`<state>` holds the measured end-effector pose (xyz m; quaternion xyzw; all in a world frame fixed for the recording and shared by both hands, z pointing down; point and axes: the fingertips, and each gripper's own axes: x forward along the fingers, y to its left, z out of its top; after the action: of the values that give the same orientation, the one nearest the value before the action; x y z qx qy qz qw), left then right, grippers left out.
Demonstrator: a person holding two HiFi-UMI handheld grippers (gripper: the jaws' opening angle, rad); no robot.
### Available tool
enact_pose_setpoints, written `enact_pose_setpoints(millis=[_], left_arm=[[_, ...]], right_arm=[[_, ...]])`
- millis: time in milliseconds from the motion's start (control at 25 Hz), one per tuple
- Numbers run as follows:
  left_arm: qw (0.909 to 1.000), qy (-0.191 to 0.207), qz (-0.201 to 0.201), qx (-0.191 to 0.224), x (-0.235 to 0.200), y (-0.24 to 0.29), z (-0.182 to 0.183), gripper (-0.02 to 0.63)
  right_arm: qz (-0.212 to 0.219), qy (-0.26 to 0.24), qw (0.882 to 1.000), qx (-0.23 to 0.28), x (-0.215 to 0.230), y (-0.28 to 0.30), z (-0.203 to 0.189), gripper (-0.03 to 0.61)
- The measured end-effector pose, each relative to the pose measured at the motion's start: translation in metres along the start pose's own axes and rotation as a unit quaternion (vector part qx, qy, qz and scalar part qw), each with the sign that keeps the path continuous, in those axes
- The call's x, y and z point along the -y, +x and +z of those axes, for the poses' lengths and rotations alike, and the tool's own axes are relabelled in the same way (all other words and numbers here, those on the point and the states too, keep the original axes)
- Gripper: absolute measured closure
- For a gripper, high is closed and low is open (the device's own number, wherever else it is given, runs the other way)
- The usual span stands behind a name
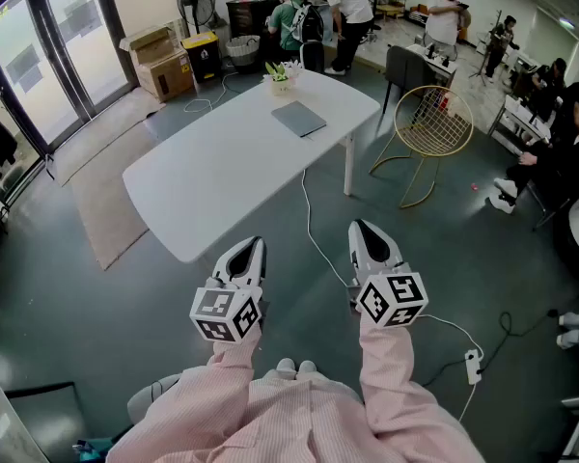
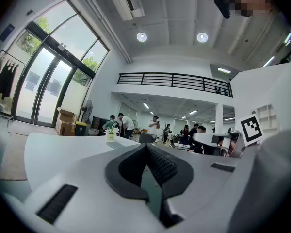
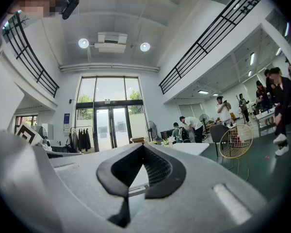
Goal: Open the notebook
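Task not begun: notebook [image 1: 299, 119] lies shut and flat on the white surface [image 1: 222, 172], cover down, untouched by either gripper. All of the job is left, as I judge it: approach the surface, get a jaw under the cover edge, lift and fold the cover over. Left gripper [image 1: 254, 244]: held low in front of the body over bare floor, short of the surface's near edge. Its own view shows the jaws pressed together at the tips with nothing between them. From this gripper the notebook is well ahead and somewhat to the right, toward the far end of the surface. In the left gripper view it appears only as a small grey slab just left of the jaw tips. A potted plant [image 1: 281, 77] stands beyond the notebook at the far edge, near it but apart. Right gripper [image 1: 360, 228]: level with the left one, also over the floor and off the surface's near right corner. Its jaws are likewise closed tip to tip, holding nothing. From it the notebook is well ahead and slightly to the left. The right gripper view shows the surface end-on, too shallow to make the notebook out. A wire chair [image 1: 434, 123] stands ahead and to the right of this gripper, clear of the surface.
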<state>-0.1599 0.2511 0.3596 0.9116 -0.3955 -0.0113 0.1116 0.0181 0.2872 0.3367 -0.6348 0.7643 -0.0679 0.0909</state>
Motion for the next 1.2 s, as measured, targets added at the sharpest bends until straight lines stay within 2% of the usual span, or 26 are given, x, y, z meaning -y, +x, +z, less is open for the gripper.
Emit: enact_pose_setpoints(millis=[440, 720, 880, 1200], left_arm=[[1.0, 0.004, 0.0, -0.005, 0.011, 0.011, 0.008, 0.615], [0.9999, 0.004, 0.004, -0.011, 0.019, 0.023, -0.005, 0.615], [0.9998, 0.001, 0.005, -0.018, 0.017, 0.032, -0.005, 0.615], [0.9996, -0.001, 0.007, -0.026, 0.001, 0.078, -0.022, 0.615]], right_arm=[[-0.019, 0.01, 1.0, -0.022, 0.024, -0.002, -0.003, 0.574], [0.004, 0.021, 0.999, -0.045, 0.041, 0.006, -0.022, 0.574], [0.007, 0.027, 0.998, -0.059, 0.046, 0.016, -0.025, 0.555], [-0.011, 0.032, 0.998, -0.058, 0.084, 0.048, -0.041, 0.509]])
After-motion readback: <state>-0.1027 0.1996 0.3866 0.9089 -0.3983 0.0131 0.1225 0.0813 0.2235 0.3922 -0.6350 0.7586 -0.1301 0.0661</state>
